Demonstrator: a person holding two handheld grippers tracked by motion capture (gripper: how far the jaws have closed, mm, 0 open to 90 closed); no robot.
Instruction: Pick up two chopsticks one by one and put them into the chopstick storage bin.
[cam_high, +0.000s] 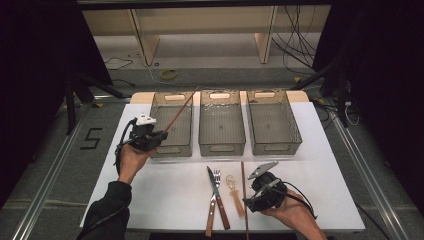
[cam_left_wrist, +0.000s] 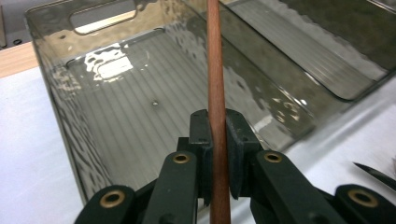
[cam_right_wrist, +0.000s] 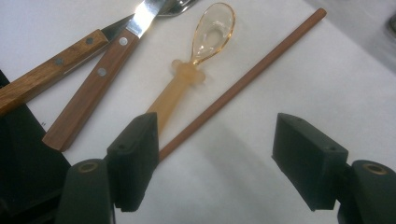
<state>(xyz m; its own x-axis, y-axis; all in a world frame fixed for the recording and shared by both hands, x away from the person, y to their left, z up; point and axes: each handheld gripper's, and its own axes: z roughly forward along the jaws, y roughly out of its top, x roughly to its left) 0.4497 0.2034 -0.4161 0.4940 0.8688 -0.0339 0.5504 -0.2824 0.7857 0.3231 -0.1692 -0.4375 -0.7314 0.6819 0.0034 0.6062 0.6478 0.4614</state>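
Note:
My left gripper is shut on a reddish-brown chopstick, which slants up and to the right over the left grey bin. A second chopstick lies on the white table beside a translucent amber spoon. My right gripper hovers low over them with its jaws wide open and nothing between them. Its left jaw covers the near ends of the spoon handle and the chopstick.
A wooden-handled knife and fork lie crossed left of the spoon. The middle bin and right bin stand in a row at the table's far side.

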